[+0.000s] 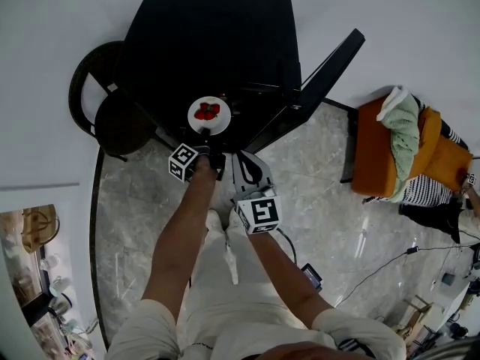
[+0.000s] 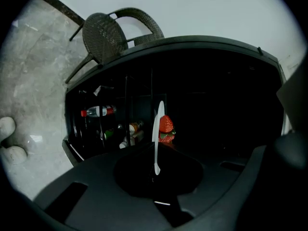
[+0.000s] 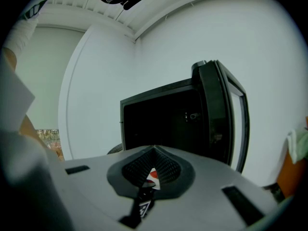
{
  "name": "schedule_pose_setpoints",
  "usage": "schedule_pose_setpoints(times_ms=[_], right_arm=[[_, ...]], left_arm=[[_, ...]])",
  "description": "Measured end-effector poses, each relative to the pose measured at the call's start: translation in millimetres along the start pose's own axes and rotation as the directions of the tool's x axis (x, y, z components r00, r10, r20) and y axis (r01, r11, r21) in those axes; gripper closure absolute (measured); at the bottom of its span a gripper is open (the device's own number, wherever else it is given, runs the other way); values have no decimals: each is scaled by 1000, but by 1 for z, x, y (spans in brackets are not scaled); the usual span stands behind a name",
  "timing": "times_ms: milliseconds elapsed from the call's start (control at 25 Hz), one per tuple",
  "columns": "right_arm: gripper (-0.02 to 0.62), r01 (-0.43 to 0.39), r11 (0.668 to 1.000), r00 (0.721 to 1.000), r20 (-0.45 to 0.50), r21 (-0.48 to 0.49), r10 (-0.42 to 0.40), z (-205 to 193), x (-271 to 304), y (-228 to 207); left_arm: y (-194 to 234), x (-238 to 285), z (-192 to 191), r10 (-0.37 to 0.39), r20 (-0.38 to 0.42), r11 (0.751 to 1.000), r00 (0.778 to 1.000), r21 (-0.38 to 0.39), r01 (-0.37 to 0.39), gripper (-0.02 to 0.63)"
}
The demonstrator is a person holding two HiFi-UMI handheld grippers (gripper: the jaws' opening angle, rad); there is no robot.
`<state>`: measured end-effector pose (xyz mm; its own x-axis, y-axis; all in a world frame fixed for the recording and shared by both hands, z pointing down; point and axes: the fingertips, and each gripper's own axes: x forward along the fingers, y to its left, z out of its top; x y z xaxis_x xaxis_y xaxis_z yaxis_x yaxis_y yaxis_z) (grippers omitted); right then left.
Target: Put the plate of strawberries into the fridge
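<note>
Chair (image 1: 112,103), dark wicker, far left beside black fridge (image 1: 210,36). Left gripper (image 1: 212,147) clamped on near rim of white plate (image 1: 209,115), strawberries (image 1: 208,112) on it. Plate held level at fridge's open front, bottles (image 2: 98,111) on shelves inside. Right gripper (image 1: 244,160) just right, nearer, jaws together, empty. Fridge door (image 1: 315,88) swung open at right. Orange armchair (image 1: 386,152) far right.

Strawberries (image 1: 208,112) on plate (image 1: 196,126) before fridge (image 1: 210,36)

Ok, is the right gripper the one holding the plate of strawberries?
No, the left gripper is clamped on the plate by its rim, while the right gripper sits apart from it.
</note>
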<state>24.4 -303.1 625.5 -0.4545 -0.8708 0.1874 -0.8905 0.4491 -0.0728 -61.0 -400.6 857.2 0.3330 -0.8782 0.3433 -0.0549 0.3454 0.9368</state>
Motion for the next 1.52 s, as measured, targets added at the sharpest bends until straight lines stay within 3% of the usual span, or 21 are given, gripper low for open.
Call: schedule_pose_setpoints(times_ms=[280, 1520], right_arm=[[583, 2, 1000, 1000, -1, 2, -2, -1, -1, 3], [583, -31, 999, 999, -28, 19, 31, -14, -10, 21]], left_arm=[[6, 9, 1, -18, 11, 999, 1000, -32, 19, 594], [0, 43, 3, -41, 10, 998, 999, -46, 42, 594]])
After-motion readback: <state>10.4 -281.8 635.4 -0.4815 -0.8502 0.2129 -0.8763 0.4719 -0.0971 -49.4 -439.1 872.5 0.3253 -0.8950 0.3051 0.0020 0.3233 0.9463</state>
